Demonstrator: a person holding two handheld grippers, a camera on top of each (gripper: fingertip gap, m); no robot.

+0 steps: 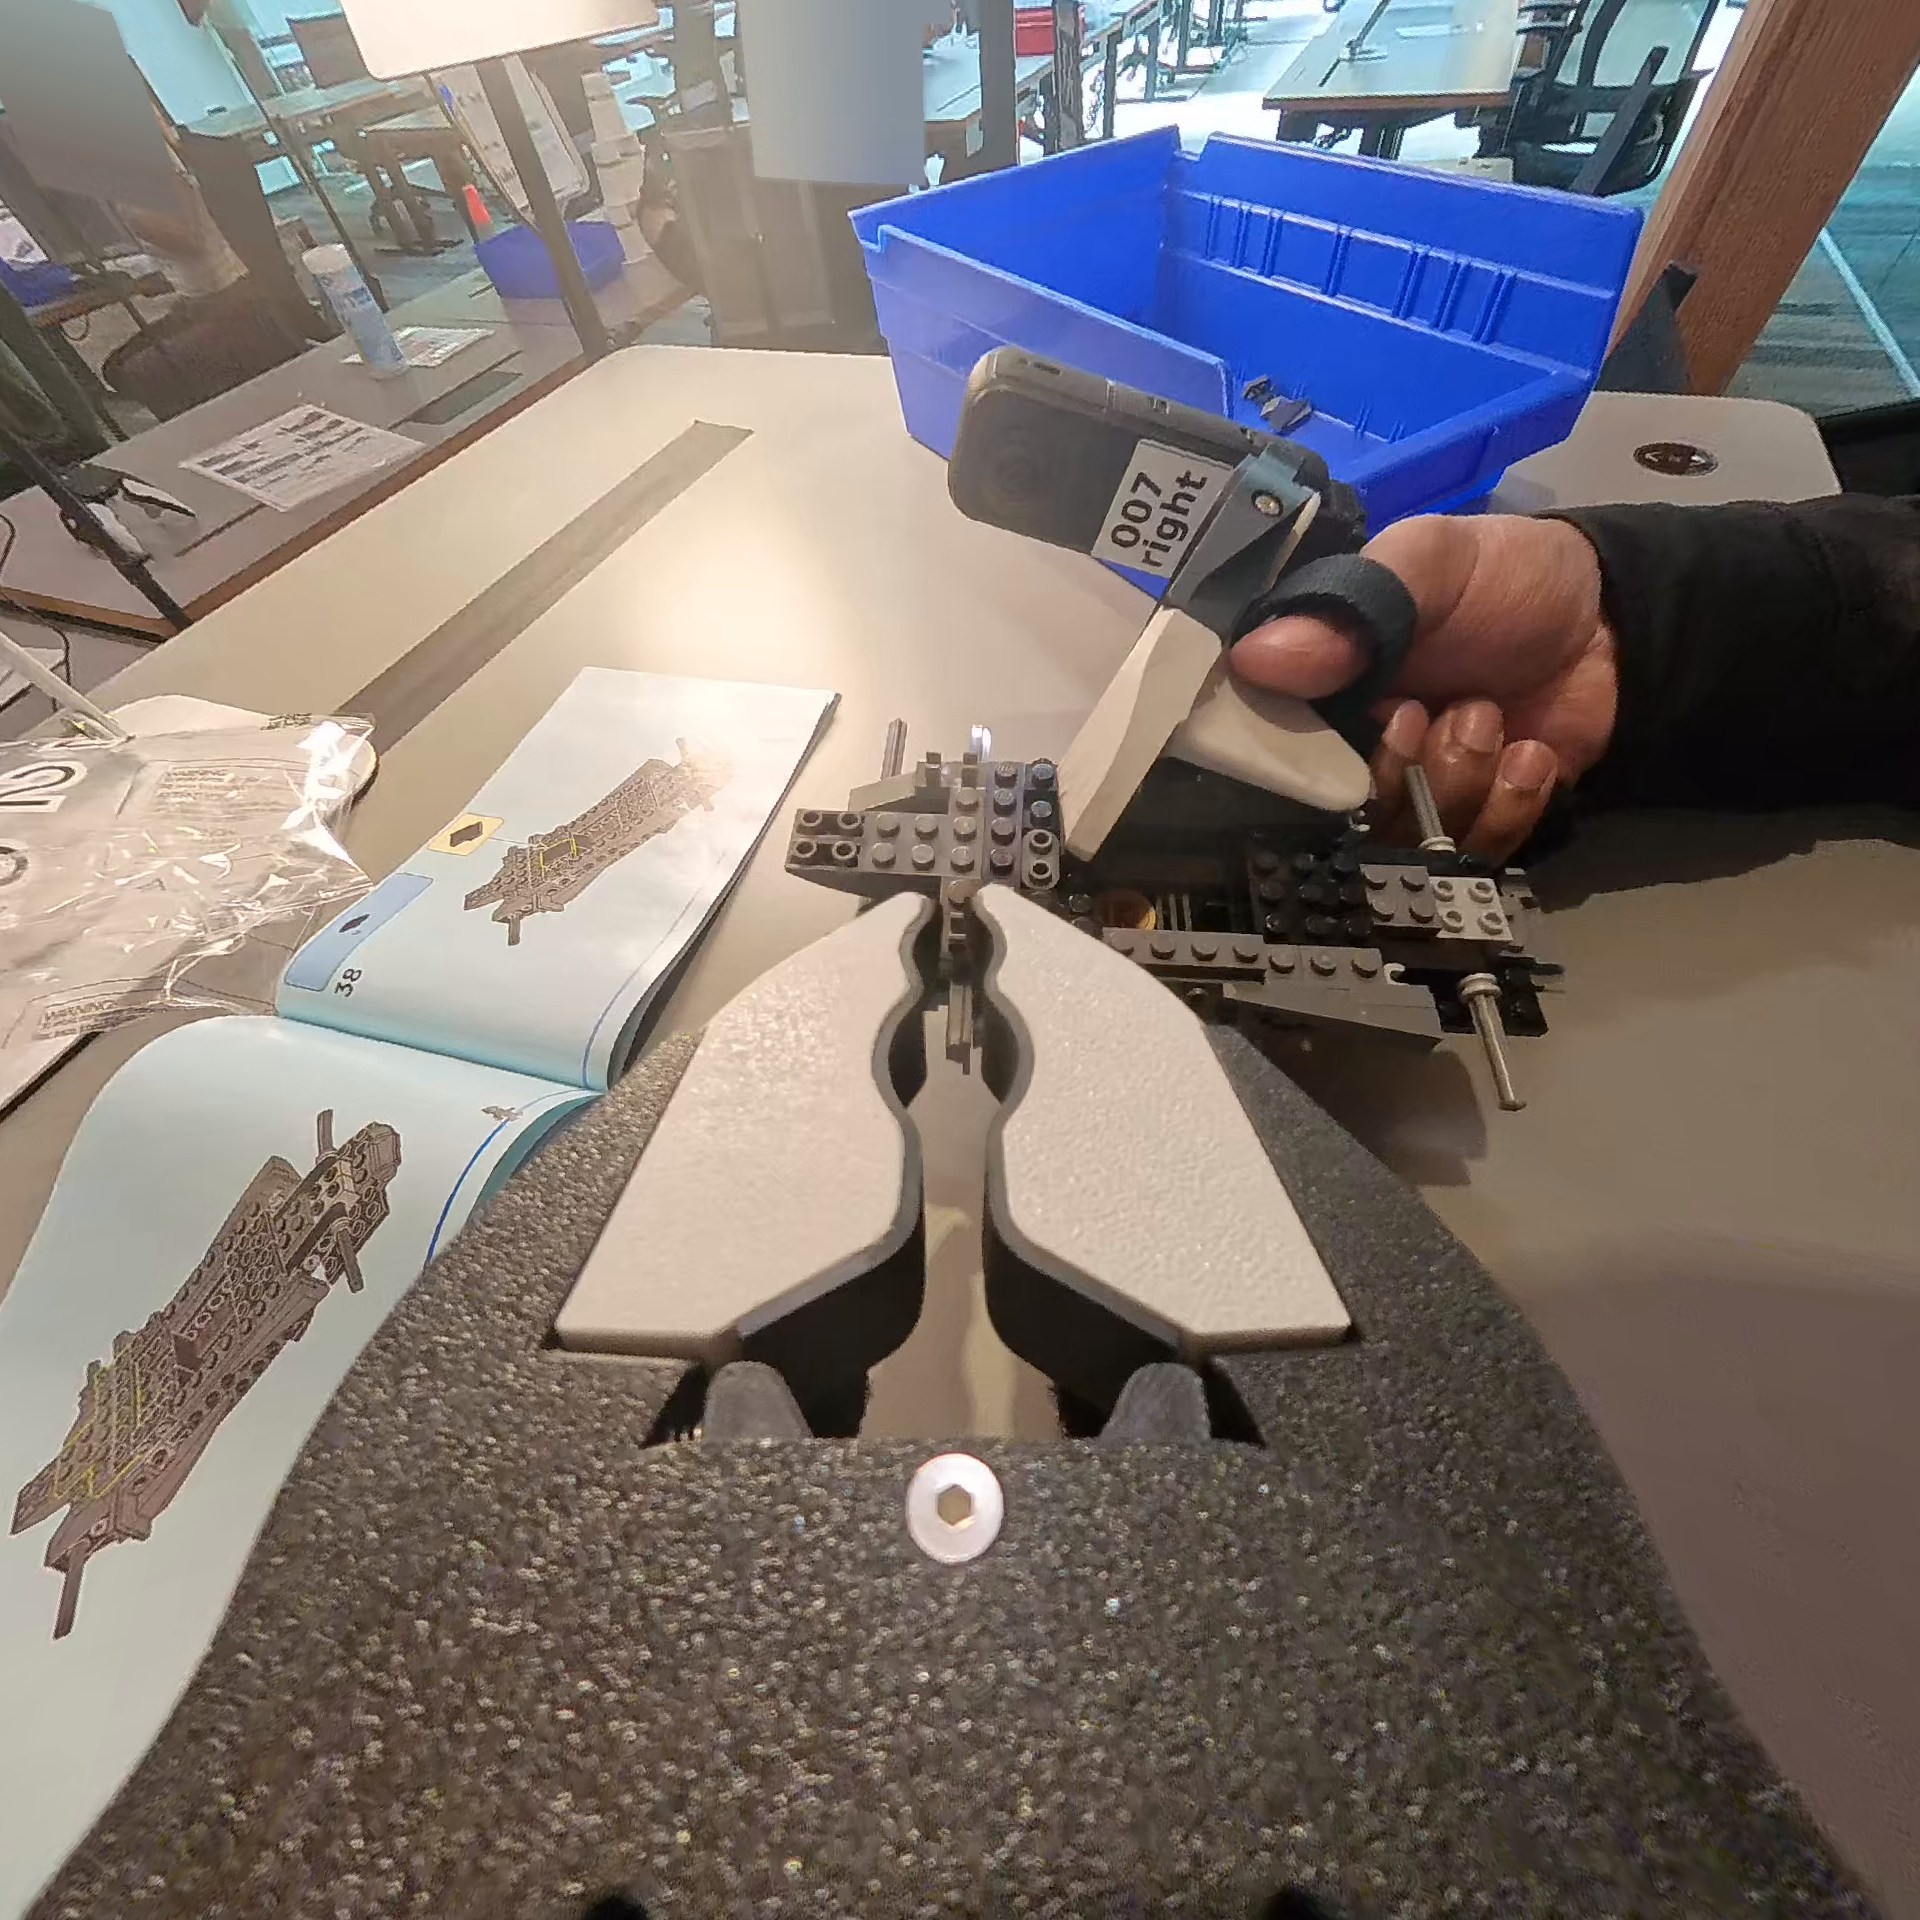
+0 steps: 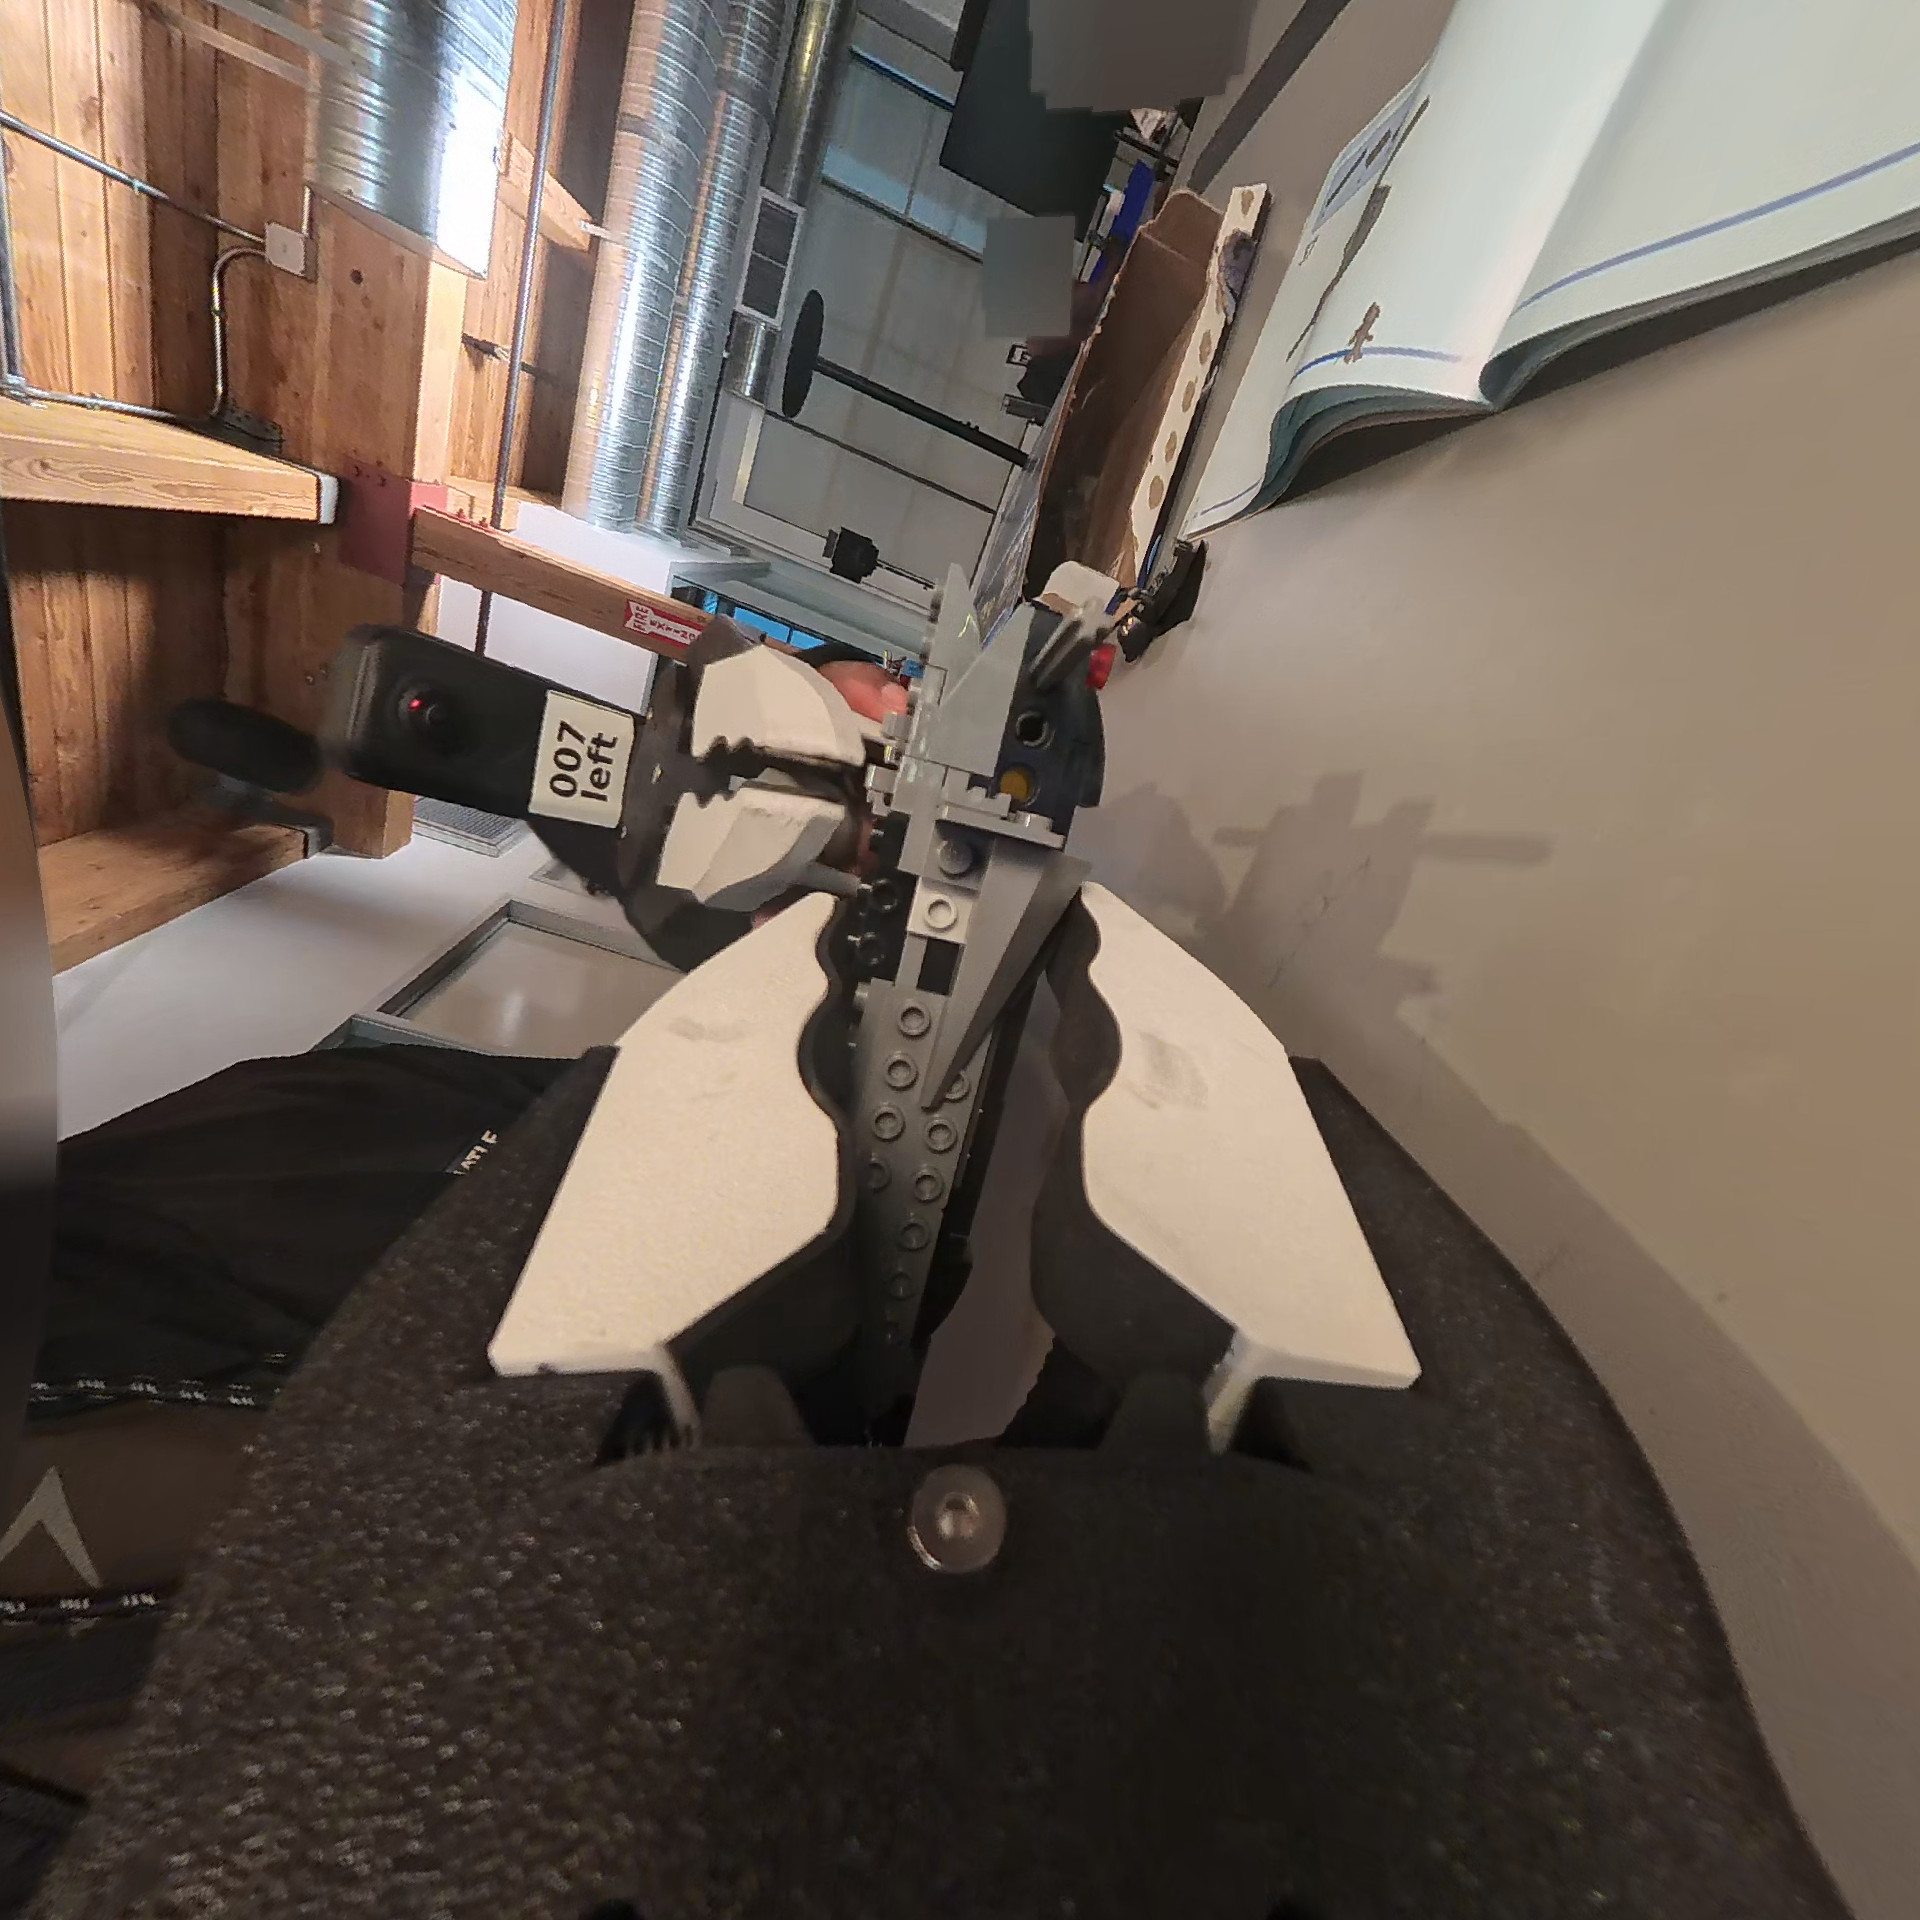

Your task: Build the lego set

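Grey and black brick parts made up the model [image 1: 1164, 894] that lay on the desk [image 1: 1558, 1299] between the two tools. At the far left of the left wrist view lay crumpled clear bags [image 1: 177, 852], and beside them an open instruction booklet [image 1: 582, 883] with pale blue pages. Next came the left gripper [image 1: 958, 902], its fingers nearly together and pinching a thin grey bar [image 1: 961, 997] that stuck out from the near edge of the model; the bar ran back between the fingers [image 1: 831, 1091]. To the right, the right gripper [image 2: 961, 966] straddled the long dark grey studded plate [image 2: 909, 1101] of the same model, its fingers closed across the model's width; a hand [image 1: 1475, 644] held this tool from the right side. A blue bin [image 1: 1299, 312] stood behind, well apart from the model. Two metal axles [image 1: 1486, 1029] projected from the model's right end.

To do this step well, judging by the layout, the right gripper should keep the body steady while the left works only along the bar's own axis, since a sideways twist could split the stacked plates. A slip of the thin bar seemed the main risk.
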